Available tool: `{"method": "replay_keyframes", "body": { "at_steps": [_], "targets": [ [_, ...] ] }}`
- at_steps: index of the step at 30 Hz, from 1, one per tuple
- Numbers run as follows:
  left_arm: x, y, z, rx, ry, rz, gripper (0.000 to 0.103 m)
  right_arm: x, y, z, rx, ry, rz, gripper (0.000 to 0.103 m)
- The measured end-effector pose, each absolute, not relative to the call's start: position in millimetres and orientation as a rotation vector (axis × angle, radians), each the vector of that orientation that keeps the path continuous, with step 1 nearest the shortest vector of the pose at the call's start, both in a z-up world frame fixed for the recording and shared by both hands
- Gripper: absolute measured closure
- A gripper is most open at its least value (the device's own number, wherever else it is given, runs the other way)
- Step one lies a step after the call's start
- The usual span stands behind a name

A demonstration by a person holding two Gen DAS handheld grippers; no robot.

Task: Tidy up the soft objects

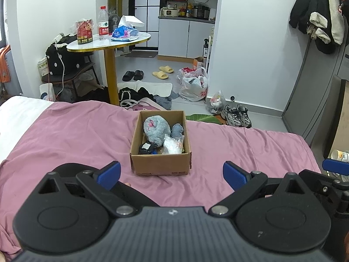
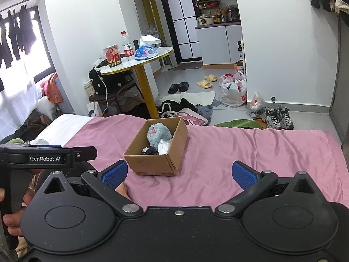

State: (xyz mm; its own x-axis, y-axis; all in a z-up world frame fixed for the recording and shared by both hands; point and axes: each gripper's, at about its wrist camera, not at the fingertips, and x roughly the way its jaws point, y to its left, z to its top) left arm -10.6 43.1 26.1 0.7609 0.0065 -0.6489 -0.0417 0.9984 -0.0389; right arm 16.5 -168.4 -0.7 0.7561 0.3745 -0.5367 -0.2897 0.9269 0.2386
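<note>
A small cardboard box sits on the pink bedsheet. Inside lie a grey plush toy, a dark blue-grey soft piece, a crinkled clear plastic packet and a black item. My left gripper hovers open just in front of the box, nothing between its blue pads. My right gripper is also open and empty, near the box's front right. The left gripper's body shows at the right wrist view's left edge.
Past the foot of the bed stand a round table on a gold leg with bottles, clothes and slippers on the floor, plastic bags and sneakers. A grey cabinet flanks the right.
</note>
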Motion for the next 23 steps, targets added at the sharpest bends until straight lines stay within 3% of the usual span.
{"method": "replay_keyframes", "body": {
  "at_steps": [23],
  "targets": [
    [-12.3,36.9,28.1,-0.056,0.690,-0.006,0.004,16.5,-168.4,-1.3,0.141,0.630,0.345,0.000]
  ]
}}
